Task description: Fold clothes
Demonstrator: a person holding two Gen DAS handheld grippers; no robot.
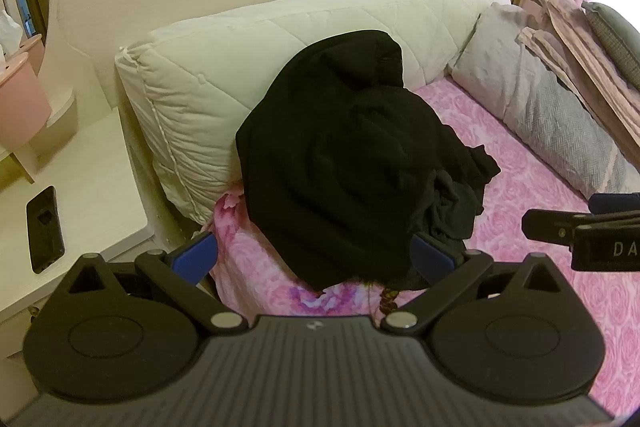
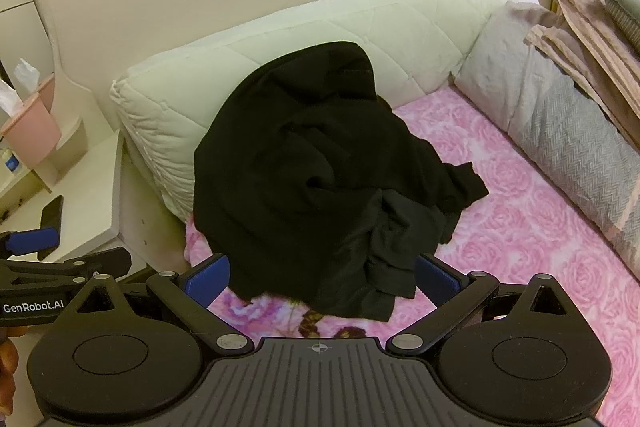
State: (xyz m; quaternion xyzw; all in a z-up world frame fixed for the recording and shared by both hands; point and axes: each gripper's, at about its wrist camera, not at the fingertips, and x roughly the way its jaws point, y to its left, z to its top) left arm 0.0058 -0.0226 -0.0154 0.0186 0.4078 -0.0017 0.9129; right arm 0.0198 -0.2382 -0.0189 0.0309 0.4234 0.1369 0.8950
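A heap of black clothes lies crumpled on the pink rose-patterned bed, leaning up against the cream quilted headboard. My left gripper hovers open at the heap's near edge, blue pads wide apart, holding nothing. My right gripper is likewise open just before the heap's near hem. Each gripper shows at the side of the other's view: the right gripper and the left gripper.
A white bedside table with a black phone stands left of the bed. A pink bin sits behind it. A grey pillow and folded pink-beige bedding line the right side.
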